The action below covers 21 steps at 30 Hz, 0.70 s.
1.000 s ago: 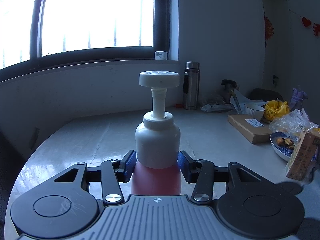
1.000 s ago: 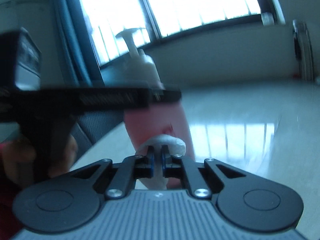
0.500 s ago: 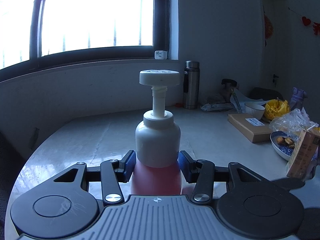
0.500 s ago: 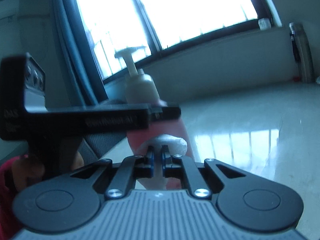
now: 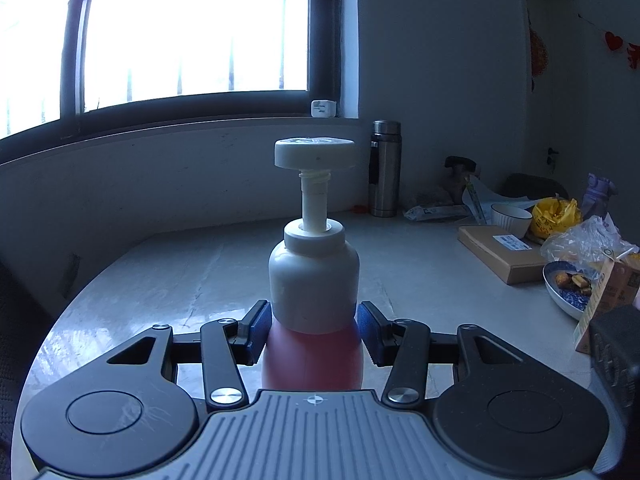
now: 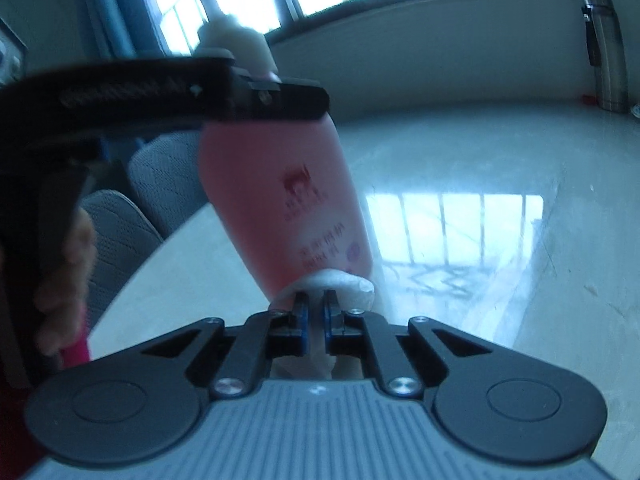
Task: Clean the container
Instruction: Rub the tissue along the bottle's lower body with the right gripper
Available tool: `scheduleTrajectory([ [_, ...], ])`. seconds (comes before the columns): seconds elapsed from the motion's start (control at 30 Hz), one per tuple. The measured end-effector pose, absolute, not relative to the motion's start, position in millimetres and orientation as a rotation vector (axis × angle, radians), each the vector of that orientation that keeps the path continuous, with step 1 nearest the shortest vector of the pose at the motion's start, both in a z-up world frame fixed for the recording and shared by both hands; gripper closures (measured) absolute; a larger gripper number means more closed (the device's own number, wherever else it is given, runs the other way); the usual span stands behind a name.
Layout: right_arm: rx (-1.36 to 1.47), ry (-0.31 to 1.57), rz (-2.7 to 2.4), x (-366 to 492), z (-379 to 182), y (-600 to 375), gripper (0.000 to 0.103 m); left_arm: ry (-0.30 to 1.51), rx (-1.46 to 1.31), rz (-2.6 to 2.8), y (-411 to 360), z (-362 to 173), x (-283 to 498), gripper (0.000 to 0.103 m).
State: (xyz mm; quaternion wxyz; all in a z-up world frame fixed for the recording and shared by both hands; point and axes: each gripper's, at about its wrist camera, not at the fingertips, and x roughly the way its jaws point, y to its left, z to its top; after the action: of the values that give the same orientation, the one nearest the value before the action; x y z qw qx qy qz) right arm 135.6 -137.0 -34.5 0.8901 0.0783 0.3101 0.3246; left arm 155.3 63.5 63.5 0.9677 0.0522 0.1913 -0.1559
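1. Pump bottle (image 5: pixel 314 354): pink body w/ darker pink print (image 6: pixel 298 184), white cap + pump head (image 5: pixel 315 152).
2. Left tool (image 5: pixel 314 330): black arms, blue pads, grey ribbed base.
3. Right tool (image 6: pixel 314 310): same black/blue/grey; white wad (image 6: pixel 344 282) betw. pads.
4. Surface (image 5: pixel 200 280): pale grey-white, glossy, faint marbling.
5. Flask (image 5: pixel 385 168): silver steel, black strap.
6. Box (image 5: pixel 500 252): tan cardboard, white label.
7. Dish (image 5: pixel 560 296): blue-and-white pattern.
8. Bag (image 5: pixel 554 216): yellow.
9. Sleeve (image 6: pixel 74 354): pink-red.
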Motion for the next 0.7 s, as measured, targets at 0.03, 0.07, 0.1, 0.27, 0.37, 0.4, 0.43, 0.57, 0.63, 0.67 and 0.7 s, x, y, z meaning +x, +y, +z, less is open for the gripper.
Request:
scheduleTrajectory([
  [0.03,0.161,0.65,0.67,136.2,-35.1,-136.6,0.096,0.387,0.105,-0.316,63.5,63.5,155.4,0.053],
  [0.07,0.16,0.654,0.667,136.7,-35.6,-136.3,0.096,0.387,0.105,-0.316,63.6,63.4,155.6,0.052],
  [0.1,0.162,0.654,0.662,136.5,-35.0,-136.6,0.096,0.388,0.104,-0.316,63.9,63.1,156.0,0.052],
  [0.27,0.207,0.546,0.668,125.1,-21.0,-148.3,0.096,0.39,0.103,-0.313,64.5,62.3,156.3,0.052],
  [0.37,0.264,0.461,0.692,117.2,-9.5,-158.1,0.096,0.39,0.104,-0.314,64.0,62.5,156.5,0.052],
  [0.4,0.279,0.435,0.7,114.7,-6.1,-160.3,0.096,0.39,0.106,-0.315,63.4,62.5,156.3,0.052],
  [0.43,0.293,0.408,0.708,112.9,-3.6,-162.3,0.096,0.389,0.108,-0.316,63.1,62.5,156.3,0.052],
  [0.57,0.335,0.331,0.731,106.1,3.0,-167.2,0.096,0.389,0.112,-0.321,61.9,62.1,155.9,0.052],
  [0.63,0.344,0.332,0.732,106.4,1.8,-167.3,0.096,0.389,0.112,-0.319,61.5,61.7,156.0,0.052],
  [0.67,0.348,0.335,0.733,107.0,0.7,-166.8,0.096,0.389,0.111,-0.319,61.9,61.6,156.2,0.052],
  [0.7,0.345,0.338,0.732,109.1,0.4,-167.0,0.096,0.39,0.109,-0.319,62.3,61.5,156.1,0.052],
])
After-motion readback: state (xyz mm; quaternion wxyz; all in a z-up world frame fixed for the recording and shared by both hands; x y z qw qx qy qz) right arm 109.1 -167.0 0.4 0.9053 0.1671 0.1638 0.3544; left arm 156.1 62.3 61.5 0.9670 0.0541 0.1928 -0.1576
